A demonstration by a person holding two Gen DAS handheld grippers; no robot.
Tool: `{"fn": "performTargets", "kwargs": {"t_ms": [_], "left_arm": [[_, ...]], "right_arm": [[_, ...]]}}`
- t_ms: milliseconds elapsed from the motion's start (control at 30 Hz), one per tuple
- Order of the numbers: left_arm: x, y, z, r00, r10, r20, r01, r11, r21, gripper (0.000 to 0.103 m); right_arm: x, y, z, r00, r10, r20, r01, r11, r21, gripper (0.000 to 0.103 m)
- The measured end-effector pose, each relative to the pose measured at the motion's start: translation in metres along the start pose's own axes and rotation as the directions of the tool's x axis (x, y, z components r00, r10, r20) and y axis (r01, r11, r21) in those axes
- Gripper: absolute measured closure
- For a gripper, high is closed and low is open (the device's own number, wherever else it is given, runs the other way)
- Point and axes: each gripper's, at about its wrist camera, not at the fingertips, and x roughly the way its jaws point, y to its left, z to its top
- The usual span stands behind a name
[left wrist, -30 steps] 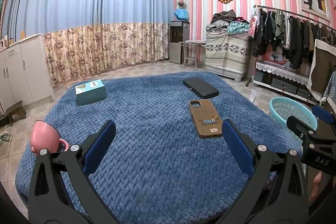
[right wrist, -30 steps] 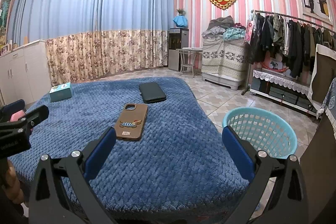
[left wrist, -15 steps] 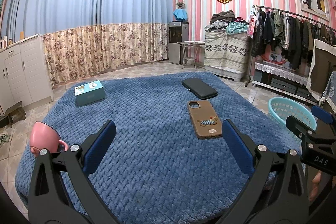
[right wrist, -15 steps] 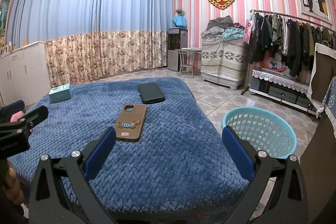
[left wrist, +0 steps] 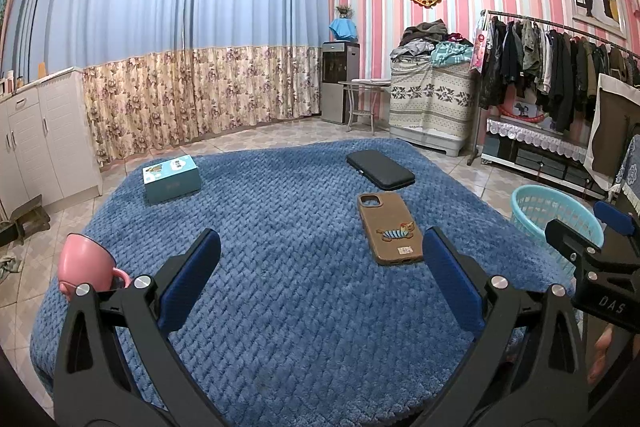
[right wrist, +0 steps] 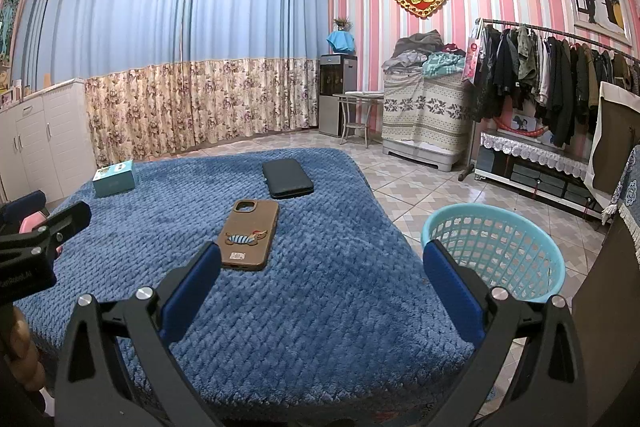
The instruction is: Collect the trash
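A blue quilted bed cover (left wrist: 280, 227) holds a teal box (left wrist: 171, 178), a brown phone case (left wrist: 390, 228), a black wallet-like case (left wrist: 380, 169) and a pink cup (left wrist: 86, 267) at the left edge. A teal mesh basket (right wrist: 496, 247) stands on the floor right of the bed; it also shows in the left wrist view (left wrist: 556, 211). My left gripper (left wrist: 320, 283) is open and empty above the near part of the bed. My right gripper (right wrist: 320, 291) is open and empty above the bed's near right corner. Each gripper shows at the edge of the other's view.
White cabinets (left wrist: 36, 143) stand on the left. A clothes rack (left wrist: 560, 75), a covered pile (left wrist: 432, 99) and a small table (left wrist: 362, 95) stand along the striped wall. Tiled floor surrounds the bed.
Both views have shifted very slightly; the grippers stay open and nothing on the bed has moved.
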Motion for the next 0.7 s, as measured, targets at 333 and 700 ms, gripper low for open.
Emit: {"fn": "performTargets", "kwargs": {"t_ms": [333, 700], "left_arm": [[-0.0003, -0.0002, 0.0006, 1.0, 0.0, 0.004, 0.0, 1.0, 0.002, 0.005], [0.0, 0.0, 0.0003, 1.0, -0.001, 0.005, 0.001, 1.0, 0.002, 0.005]], "right_arm": [[-0.0001, -0.0002, -0.0001, 1.0, 0.0, 0.0, 0.0, 1.0, 0.001, 0.004], [-0.0003, -0.0002, 0.0006, 1.0, -0.001, 0.001, 0.001, 1.0, 0.003, 0.004]]}}
